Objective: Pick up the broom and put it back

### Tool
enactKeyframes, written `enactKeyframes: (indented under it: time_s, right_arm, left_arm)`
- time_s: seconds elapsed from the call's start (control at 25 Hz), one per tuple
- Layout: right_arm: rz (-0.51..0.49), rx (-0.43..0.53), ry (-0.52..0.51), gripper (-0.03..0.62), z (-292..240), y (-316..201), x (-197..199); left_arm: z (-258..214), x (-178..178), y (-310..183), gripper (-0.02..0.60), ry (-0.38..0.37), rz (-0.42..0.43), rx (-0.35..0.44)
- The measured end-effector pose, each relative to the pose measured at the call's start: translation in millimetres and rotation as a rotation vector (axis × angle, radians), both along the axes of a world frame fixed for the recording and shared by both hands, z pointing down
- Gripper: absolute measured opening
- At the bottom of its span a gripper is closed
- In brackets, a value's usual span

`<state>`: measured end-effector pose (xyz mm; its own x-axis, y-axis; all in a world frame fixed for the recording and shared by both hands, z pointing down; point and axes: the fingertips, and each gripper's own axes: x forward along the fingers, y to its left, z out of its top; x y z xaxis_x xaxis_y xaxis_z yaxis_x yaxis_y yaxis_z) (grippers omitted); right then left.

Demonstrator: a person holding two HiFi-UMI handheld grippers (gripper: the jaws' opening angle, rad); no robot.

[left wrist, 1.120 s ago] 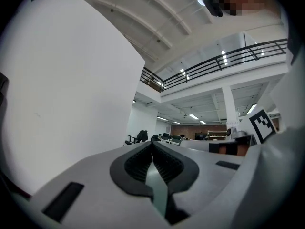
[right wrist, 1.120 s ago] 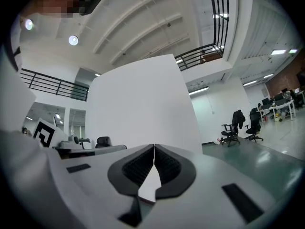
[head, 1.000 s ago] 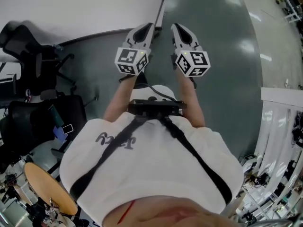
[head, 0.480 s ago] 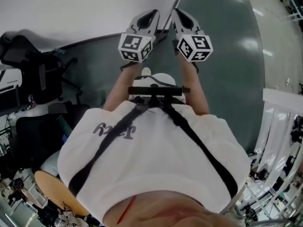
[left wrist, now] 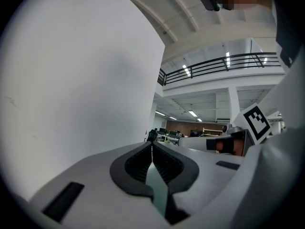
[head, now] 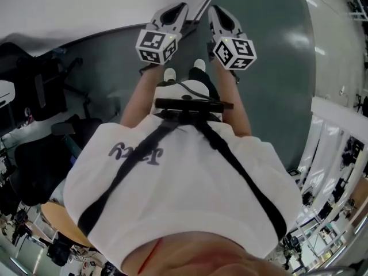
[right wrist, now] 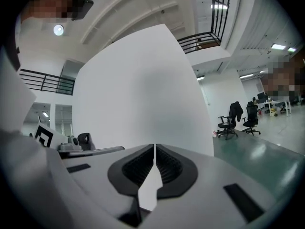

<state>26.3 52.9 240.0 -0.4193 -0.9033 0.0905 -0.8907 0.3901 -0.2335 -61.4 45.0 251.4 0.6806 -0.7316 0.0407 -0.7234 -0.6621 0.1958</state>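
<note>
Ahead, the broom (head: 205, 3) slants against the wall (head: 86, 4), equally near the left hand-held gripper (head: 174, 9) and right hand-held gripper (head: 216, 11), both closed and empty.

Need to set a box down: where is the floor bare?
Bare floor lies right of the right gripper, between the white wall and the white structure. The left, by the office chairs, is crowded.

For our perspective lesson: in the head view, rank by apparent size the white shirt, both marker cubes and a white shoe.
1. White shirt, nearest the camera.
2. Left marker cube and right marker cube: look alike, unranked.
3. White shoe, smallest.
</note>
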Motion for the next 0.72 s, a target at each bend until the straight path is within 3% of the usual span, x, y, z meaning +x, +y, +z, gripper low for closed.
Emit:
enactKeyframes:
  time_s: [0.28,0.72]
  right_arm:
    - [0.041,-0.054,0.037,0.006,35.2,-37.6,45.1]
    - [0.052,-0.202,0.1,0.008,135.2,-89.2,82.3]
  left_arm:
    - [31.8,26.6,-28.5,0.012,-0.057,-0.007,-0.062]
    - [102.8,63.3,-82.7,0.012,-0.064,0.054,-0.163]
